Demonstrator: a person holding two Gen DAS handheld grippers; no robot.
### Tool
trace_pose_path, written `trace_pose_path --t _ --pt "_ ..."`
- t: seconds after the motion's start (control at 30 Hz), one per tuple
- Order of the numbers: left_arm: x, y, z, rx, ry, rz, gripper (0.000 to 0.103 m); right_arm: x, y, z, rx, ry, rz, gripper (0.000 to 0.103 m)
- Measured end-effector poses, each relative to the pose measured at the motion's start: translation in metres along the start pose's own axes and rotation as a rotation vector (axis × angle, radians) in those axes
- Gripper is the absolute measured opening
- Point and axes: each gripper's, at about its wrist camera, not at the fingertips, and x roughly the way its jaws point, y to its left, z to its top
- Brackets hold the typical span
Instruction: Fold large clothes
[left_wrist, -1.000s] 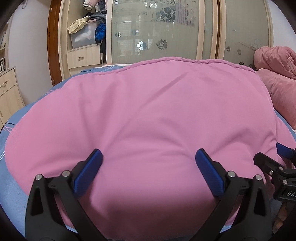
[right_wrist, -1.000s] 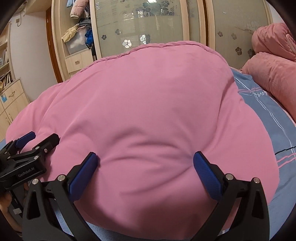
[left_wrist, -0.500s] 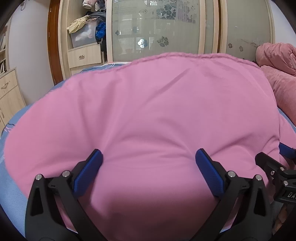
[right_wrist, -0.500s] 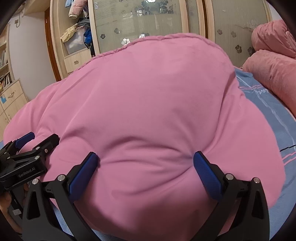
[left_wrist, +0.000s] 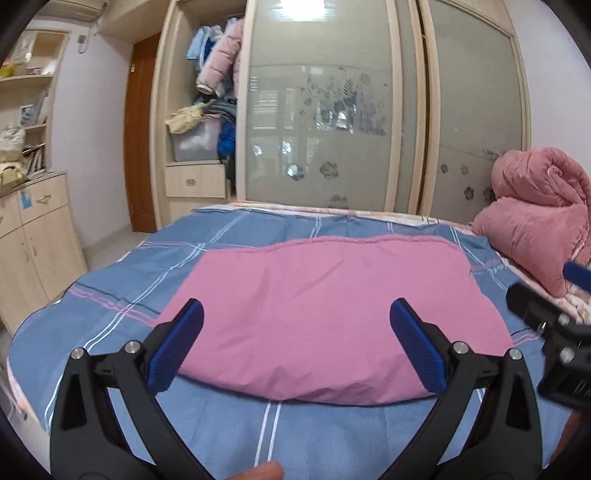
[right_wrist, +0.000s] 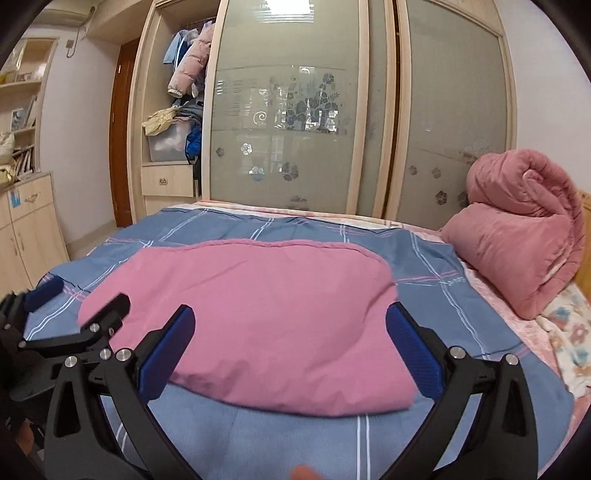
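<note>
A pink garment (left_wrist: 332, 314) lies folded flat on the blue plaid bedsheet (left_wrist: 147, 280); it also shows in the right wrist view (right_wrist: 266, 317). My left gripper (left_wrist: 295, 347) is open and empty, raised above the garment's near edge. My right gripper (right_wrist: 290, 350) is open and empty, likewise above the near edge. The right gripper's body shows at the right of the left wrist view (left_wrist: 546, 325). The left gripper's body shows at the left of the right wrist view (right_wrist: 74, 332).
A rolled pink quilt (left_wrist: 535, 221) sits at the bed's right side, also in the right wrist view (right_wrist: 517, 229). A wardrobe with frosted sliding doors (left_wrist: 369, 110) stands behind the bed. A wooden cabinet (left_wrist: 33, 243) stands at the left.
Both grippers have pulled back and up from the garment. The pink fabric, which filled the views, now lies flat further off on the bed.
</note>
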Motion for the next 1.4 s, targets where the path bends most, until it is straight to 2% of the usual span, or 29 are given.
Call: trace_pose_path --t 0.13,0.23,0.33,0.57,1.07,1.4 --pt "-0.021 0.007 -0.001 0.006 0.017 0.007 0.101 -0.016 -0.003 -0.004 0.096 0.011 0.071 0.102" --pt "-0.027 0.011 0.000 0.016 0.025 0.018 0.101 -0.024 0.013 -0.004 0.074 -0.006 0.102 0.102" --pt "-0.030 0.015 0.000 0.036 0.033 0.041 0.101 -0.025 0.020 -0.006 0.059 -0.010 0.093 0.102" --pt "-0.030 0.020 -0.005 0.022 0.064 0.007 0.101 -0.029 0.029 -0.009 0.029 -0.014 0.080 0.102" --pt "-0.033 0.019 -0.007 0.023 0.072 0.003 0.101 -0.036 0.034 -0.012 0.026 -0.021 0.080 0.102" --pt "-0.030 0.019 -0.011 0.019 0.096 -0.025 0.101 -0.038 0.033 -0.011 0.027 -0.022 0.067 0.102"
